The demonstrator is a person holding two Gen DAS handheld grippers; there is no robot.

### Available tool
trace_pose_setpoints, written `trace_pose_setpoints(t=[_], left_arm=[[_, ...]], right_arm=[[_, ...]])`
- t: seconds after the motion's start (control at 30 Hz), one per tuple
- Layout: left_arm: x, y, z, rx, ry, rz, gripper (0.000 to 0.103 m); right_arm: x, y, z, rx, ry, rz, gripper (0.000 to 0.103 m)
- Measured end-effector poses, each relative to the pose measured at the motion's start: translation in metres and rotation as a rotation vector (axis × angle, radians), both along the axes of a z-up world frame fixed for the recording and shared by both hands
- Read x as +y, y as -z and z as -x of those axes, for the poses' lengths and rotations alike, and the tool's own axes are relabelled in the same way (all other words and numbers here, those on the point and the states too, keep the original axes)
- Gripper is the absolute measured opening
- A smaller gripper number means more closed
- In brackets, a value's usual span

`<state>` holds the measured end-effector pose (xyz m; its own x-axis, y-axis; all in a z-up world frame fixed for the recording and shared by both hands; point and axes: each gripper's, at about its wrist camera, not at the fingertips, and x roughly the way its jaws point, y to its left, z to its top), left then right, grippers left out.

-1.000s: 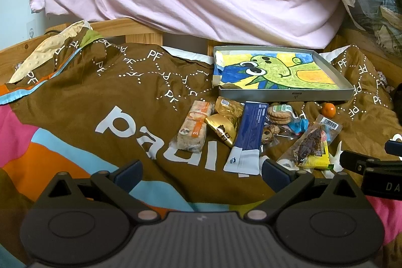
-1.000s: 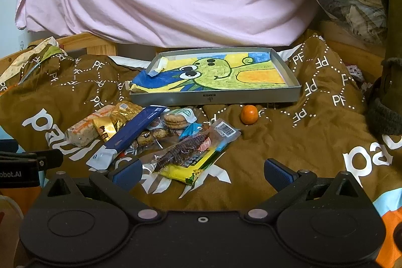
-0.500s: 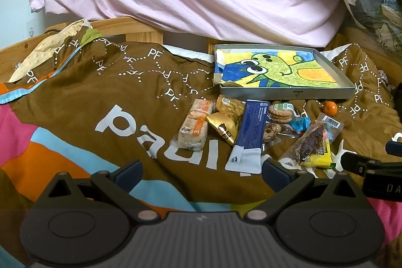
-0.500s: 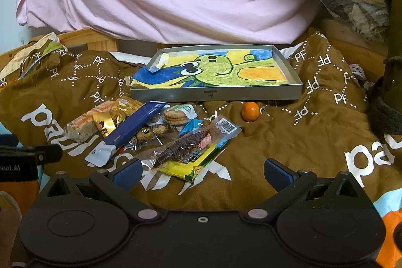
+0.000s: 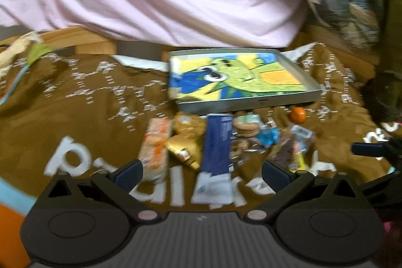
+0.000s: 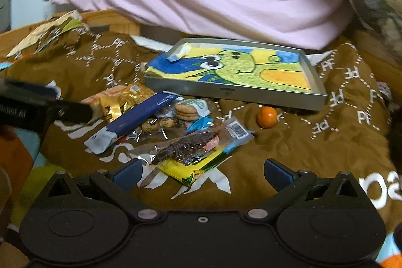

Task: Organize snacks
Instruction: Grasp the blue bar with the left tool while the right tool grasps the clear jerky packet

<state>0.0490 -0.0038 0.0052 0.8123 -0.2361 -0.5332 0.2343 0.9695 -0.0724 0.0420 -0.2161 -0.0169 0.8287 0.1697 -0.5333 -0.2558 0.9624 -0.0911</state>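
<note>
A loose heap of snacks lies on the brown blanket, just near of a shallow grey tray whose floor shows a green-and-yellow cartoon drawing; nothing sits in the tray. Leftmost is an orange-and-white wrapped bar, then gold-foil packets. A long dark-blue pack lies diagonally across the middle. Right of it sit a stack of round biscuits and what may be chocolate-chip cookies in clear wrap. Nearest lies a clear packet with a dark bar over a yellow packet. A small orange fruit rests apart, to the right.
</note>
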Motion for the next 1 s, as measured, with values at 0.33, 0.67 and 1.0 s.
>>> trace_pose_setpoints(t=[0.33, 0.67, 1.0], left_arm=[[-0.027, -0.004, -0.045, 0.067, 0.255, -0.019, 0.102], [-0.020, 0.016, -0.091, 0.270, 0.273, 0.026, 0.086], [-0.019, 0.027, -0.121, 0.389, 0.211, 0.029, 0.054]], right_arm=[[-0.004, -0.001, -0.027, 0.091, -0.185, -0.036, 0.101], [-0.001, 0.001, -0.045, 0.182, -0.288, -0.082, 0.078], [-0.022, 0.006, -0.078, 0.318, -0.130, -0.236, 0.074]])
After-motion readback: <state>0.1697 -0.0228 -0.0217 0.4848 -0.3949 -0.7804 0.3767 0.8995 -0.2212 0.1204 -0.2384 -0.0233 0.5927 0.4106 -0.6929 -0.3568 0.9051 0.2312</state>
